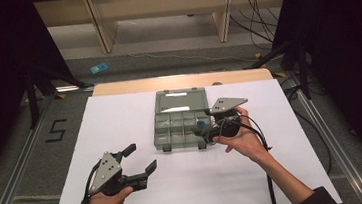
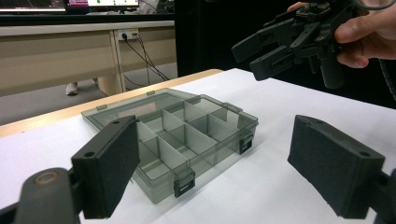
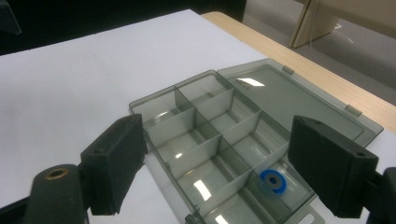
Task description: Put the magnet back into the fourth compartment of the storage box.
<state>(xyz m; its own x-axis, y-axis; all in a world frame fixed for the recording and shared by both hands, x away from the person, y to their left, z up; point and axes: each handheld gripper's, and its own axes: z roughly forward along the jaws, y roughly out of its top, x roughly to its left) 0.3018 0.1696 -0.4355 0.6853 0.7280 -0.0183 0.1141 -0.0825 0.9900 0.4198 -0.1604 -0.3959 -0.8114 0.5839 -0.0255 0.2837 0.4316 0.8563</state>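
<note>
A smoky grey compartment box [image 1: 163,145] lies in the middle of the white table, its lid [image 1: 181,101] folded flat behind it. A small blue ring [image 1: 200,124] sits in a compartment at the box's right end; in the right gripper view the blue ring [image 3: 274,180] lies on that compartment's floor. My right gripper [image 1: 205,131] hovers open over that end of the box, nothing between its jaws. My left gripper [image 1: 142,156] stands open near the table's front left, pointing at the box [image 2: 219,154] and holding nothing. The right gripper [image 2: 247,60] hangs above the box [image 3: 140,105].
White paper [image 1: 120,118] covers the table, with a wooden edge [image 1: 182,81] at the back. Black curtains flank both sides. A cable [image 1: 270,184] trails from the right gripper along the forearm. Wooden furniture legs [image 1: 104,29] stand on the floor beyond.
</note>
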